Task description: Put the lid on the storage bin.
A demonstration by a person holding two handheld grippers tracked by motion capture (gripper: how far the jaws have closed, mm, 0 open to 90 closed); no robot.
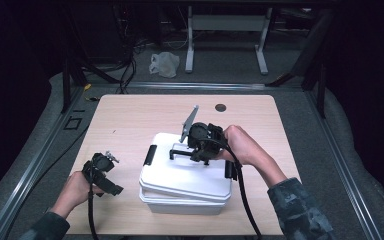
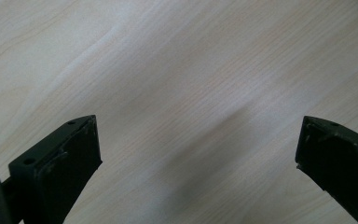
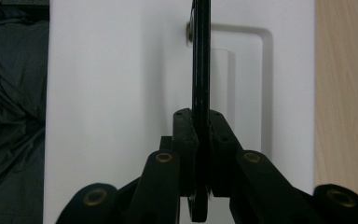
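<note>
A white lidded box [image 1: 180, 186] stands on the wooden table [image 1: 130, 115], right of centre near the front. Its thin black carry handle [image 1: 180, 150] is swung up off the lid. My right gripper [image 1: 197, 154] reaches over the lid from the right and is shut on that handle. In the right gripper view the handle [image 3: 201, 56] runs edge-on away from the jaws, the right gripper [image 3: 201, 119] clamps it, and the white lid [image 3: 112, 93] lies behind. My left gripper [image 1: 113, 174] rests at the table's front left, open. The left gripper [image 2: 198, 140] has bare wood between its jaws.
Black latches sit on the box's left end [image 1: 150, 155] and right end [image 1: 228, 170]. A round hole [image 1: 220, 107] marks the table's far edge. A white bag [image 1: 164, 64] lies on the floor beyond. Dark cloth [image 3: 9, 93] lies beside the box in the right gripper view.
</note>
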